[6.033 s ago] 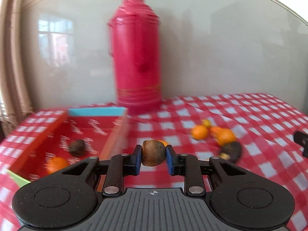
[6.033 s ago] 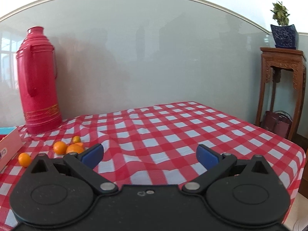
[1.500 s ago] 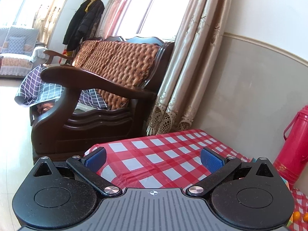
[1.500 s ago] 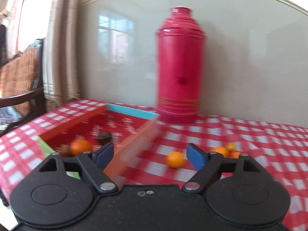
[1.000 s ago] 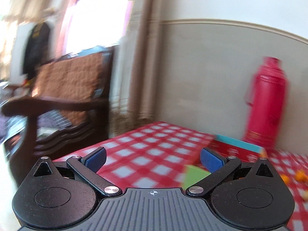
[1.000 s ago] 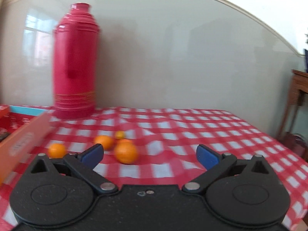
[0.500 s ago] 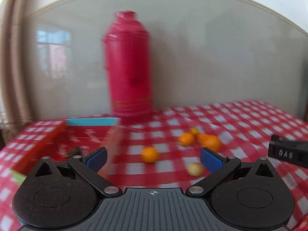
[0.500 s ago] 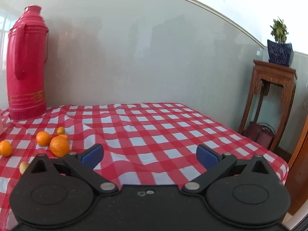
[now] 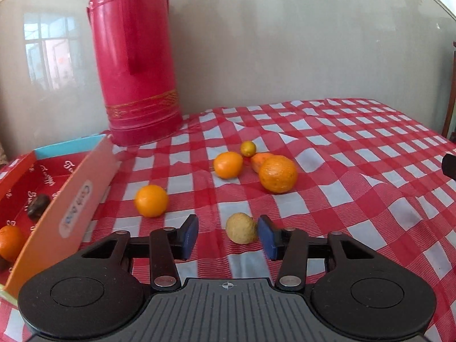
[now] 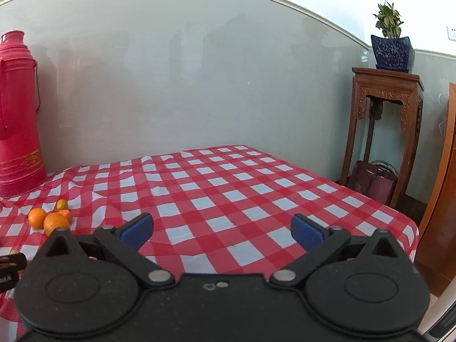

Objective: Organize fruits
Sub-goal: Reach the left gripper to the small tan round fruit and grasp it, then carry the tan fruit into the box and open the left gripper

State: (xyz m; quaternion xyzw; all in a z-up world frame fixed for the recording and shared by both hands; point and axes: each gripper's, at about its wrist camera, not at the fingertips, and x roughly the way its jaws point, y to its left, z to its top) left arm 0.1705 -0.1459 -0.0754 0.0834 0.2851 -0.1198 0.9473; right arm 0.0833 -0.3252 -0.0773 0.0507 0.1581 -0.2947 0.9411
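Observation:
In the left wrist view a small pale yellow fruit (image 9: 241,228) lies on the checked cloth between the pads of my left gripper (image 9: 228,238), which is open around it; the right pad is close to it, the left pad apart. Beyond lie several oranges: one at the left (image 9: 151,200), one in the middle (image 9: 228,164), a large one (image 9: 278,173) and a tiny one (image 9: 248,148). The red box (image 9: 77,196) at the left holds an orange (image 9: 10,242) and a dark fruit (image 9: 38,205). My right gripper (image 10: 221,231) is open and empty over the cloth.
A tall red thermos (image 9: 134,57) stands at the back by the wall, behind the box. The right wrist view shows it (image 10: 17,114) at far left, the oranges (image 10: 52,216), the table's right edge, and a wooden stand (image 10: 384,131) with a potted plant (image 10: 390,42).
My left gripper has moved forward and down to the pale fruit, and its jaws have narrowed around it. The right gripper has barely moved and stays open.

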